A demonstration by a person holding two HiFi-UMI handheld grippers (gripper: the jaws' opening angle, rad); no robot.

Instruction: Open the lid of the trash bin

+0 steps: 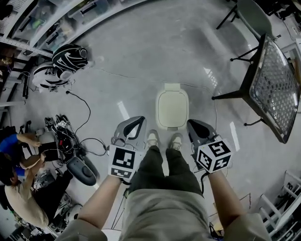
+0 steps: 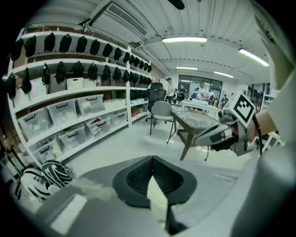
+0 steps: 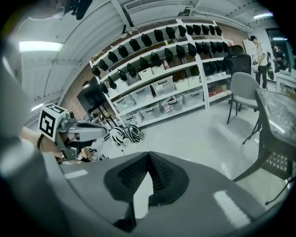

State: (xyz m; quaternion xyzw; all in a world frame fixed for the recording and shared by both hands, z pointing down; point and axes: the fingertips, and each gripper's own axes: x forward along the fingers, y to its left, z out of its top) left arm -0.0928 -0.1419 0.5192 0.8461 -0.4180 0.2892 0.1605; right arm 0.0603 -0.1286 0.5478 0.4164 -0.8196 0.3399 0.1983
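Observation:
A small white trash bin (image 1: 172,107) stands on the grey floor just ahead of the person's shoes, its lid down flat. My left gripper (image 1: 139,119) hangs above the floor to the bin's near left. My right gripper (image 1: 191,123) hangs to its near right. Neither touches the bin. In the left gripper view my left gripper (image 2: 151,159) has its jaw tips meeting with nothing between them, and the right gripper (image 2: 216,134) shows beside the table. In the right gripper view my right gripper (image 3: 148,154) is likewise shut and empty. The bin does not appear in either gripper view.
A black table with a mesh top (image 1: 275,89) stands at the right, a grey chair (image 1: 254,14) behind it. Striped helmets (image 1: 66,61) and cables (image 1: 80,108) lie on the floor at the left, near a seated person (image 1: 21,188). Shelves with bins (image 2: 69,115) line the wall.

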